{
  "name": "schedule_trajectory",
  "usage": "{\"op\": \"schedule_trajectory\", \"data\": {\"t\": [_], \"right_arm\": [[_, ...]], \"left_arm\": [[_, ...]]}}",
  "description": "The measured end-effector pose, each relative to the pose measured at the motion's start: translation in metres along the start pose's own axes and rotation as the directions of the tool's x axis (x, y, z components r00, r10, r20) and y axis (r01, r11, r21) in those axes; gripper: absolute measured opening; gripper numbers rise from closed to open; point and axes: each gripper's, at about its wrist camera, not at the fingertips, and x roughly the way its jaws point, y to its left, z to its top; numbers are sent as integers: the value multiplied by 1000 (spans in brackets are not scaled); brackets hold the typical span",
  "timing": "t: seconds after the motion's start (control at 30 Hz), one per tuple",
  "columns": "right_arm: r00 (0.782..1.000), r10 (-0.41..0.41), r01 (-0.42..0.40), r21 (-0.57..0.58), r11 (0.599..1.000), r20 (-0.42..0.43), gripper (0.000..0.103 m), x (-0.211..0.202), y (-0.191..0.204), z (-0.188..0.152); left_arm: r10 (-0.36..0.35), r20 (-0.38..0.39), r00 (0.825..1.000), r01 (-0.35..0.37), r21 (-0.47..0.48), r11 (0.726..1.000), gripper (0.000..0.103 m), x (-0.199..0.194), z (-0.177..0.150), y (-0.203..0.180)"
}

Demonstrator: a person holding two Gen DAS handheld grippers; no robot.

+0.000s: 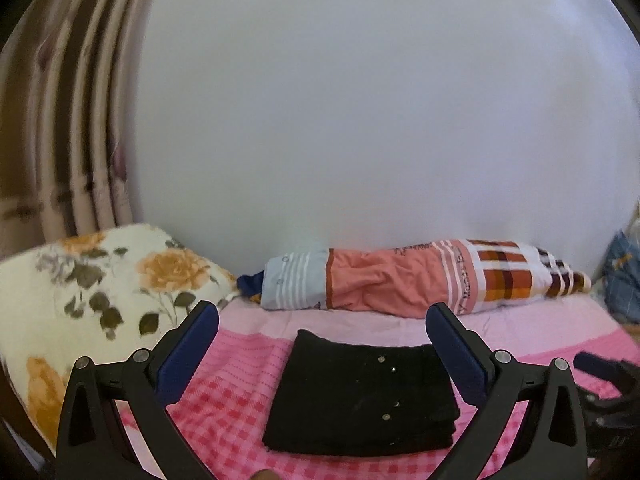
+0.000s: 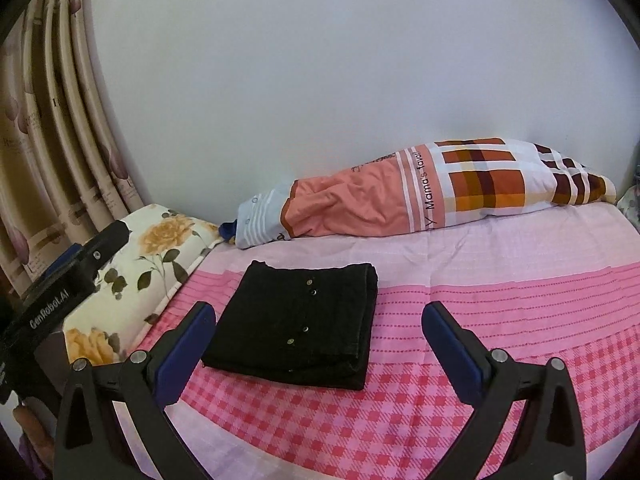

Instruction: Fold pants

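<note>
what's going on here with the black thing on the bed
A person is folding pants using handheld tongs, one in each hand. The black pants already lie folded in a neat rectangle on the pink checked bedsheet. Both the left tongs and the right tongs are open and hold nothing, hovering above the bed without touching the pants. A floral pillow and a rolled patterned blanket sit against the wall. The fold looks finished.

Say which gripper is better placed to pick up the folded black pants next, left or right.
Left, probably. The folded black pants lie straight between the open left gripper fingers. In the right wrist view the pants sit left of centre, mostly outside the open right gripper, which would need to shift sideways first.
</note>
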Motion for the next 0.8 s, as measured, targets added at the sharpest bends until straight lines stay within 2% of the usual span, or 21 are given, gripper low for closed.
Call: {"op": "schedule_trajectory", "data": {"t": [0.07, 0.17, 0.43, 0.8], "right_arm": [[1000, 0, 0, 3, 1000, -9, 102, 1, 0, -1], [1000, 1, -1, 2, 1000, -21, 102, 5, 2, -2], [999, 4, -5, -11, 1000, -43, 102, 11, 7, -7], [997, -5, 5, -8, 1000, -71, 102, 19, 8, -12]], "left_arm": [[15, -4, 1000, -15, -61, 998, 103, 0, -1, 9], [37, -18, 999, -38, -100, 994, 103, 3, -3, 20], [33, -90, 995, -36, -32, 999, 103, 17, -13, 20], [5, -103, 995, -5, -3, 1000, 103, 19, -19, 13]]}}
